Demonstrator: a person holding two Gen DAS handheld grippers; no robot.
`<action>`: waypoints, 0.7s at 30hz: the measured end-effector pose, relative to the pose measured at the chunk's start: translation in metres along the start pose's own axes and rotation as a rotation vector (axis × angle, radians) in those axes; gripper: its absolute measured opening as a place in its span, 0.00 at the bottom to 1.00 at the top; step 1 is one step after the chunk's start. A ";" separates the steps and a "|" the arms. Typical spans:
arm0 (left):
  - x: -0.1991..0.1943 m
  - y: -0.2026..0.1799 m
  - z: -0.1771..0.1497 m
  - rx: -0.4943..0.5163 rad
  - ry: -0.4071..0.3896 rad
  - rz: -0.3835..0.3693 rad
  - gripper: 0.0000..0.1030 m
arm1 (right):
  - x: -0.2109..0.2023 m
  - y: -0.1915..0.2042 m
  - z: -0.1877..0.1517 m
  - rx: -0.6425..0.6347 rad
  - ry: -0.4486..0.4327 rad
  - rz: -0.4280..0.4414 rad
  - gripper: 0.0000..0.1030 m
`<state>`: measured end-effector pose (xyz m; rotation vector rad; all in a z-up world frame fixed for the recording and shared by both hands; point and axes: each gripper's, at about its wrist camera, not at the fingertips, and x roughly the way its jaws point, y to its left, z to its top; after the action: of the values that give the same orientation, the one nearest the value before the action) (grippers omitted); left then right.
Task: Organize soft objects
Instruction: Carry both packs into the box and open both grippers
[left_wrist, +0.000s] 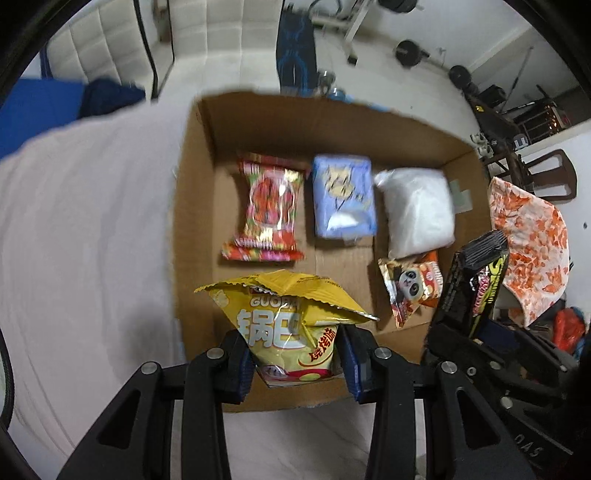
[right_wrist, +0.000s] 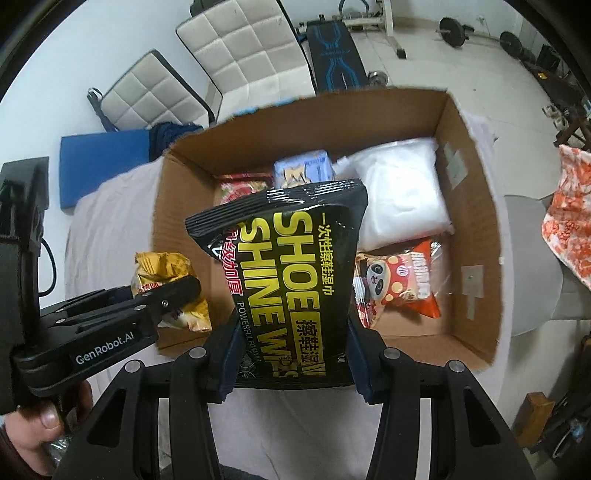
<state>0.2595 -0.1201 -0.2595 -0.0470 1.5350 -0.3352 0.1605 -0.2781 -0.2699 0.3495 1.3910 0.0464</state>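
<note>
Yellow crinkled foil, printed with white characters, fills the space between the fingers of the left gripper (left_wrist: 295, 363): this puffy yellow snack bag (left_wrist: 288, 321) is pinched at its lower end, and it hangs over the near edge of the open brown cardboard box (left_wrist: 199, 206). The right gripper (right_wrist: 291, 365) is clamped across the bottom of a glossy black shoe-wipe pack with yellow lettering (right_wrist: 291, 273), held above the same box.

Already lying on the box floor are a red-and-green candy wrapper (left_wrist: 267, 210), a pale blue tissue packet (left_wrist: 343, 195), a white pillowy plastic bag (left_wrist: 417, 210) and a small orange panda snack packet (left_wrist: 410, 288). The box sits on a pale cloth-covered surface (left_wrist: 85, 229).

Both held packs look light. The yellow bag seems air-filled and slick, so a hard squeeze could burst it or crush the contents; its crimped end seam or a gentle hold across the body looks safest. The black pack appears flatter and floppy, probably moist wipes inside, so it should tolerate a firmer grip mid-body, though its glossy film may slide. The bare cardboard at the near left of the box floor looks like the natural spot for the yellow bag, with the black pack going beside it.
</note>
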 end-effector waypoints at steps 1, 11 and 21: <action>0.006 0.002 0.001 -0.011 0.021 -0.006 0.35 | 0.007 -0.002 0.000 0.001 0.011 -0.001 0.51; 0.046 0.012 0.011 -0.052 0.122 0.020 0.35 | 0.054 0.001 0.010 -0.025 0.072 -0.026 0.51; 0.064 0.003 0.013 -0.023 0.150 0.081 0.36 | 0.093 0.006 0.020 -0.030 0.139 -0.038 0.53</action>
<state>0.2732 -0.1350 -0.3218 0.0221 1.6844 -0.2613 0.1983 -0.2552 -0.3542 0.2993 1.5325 0.0610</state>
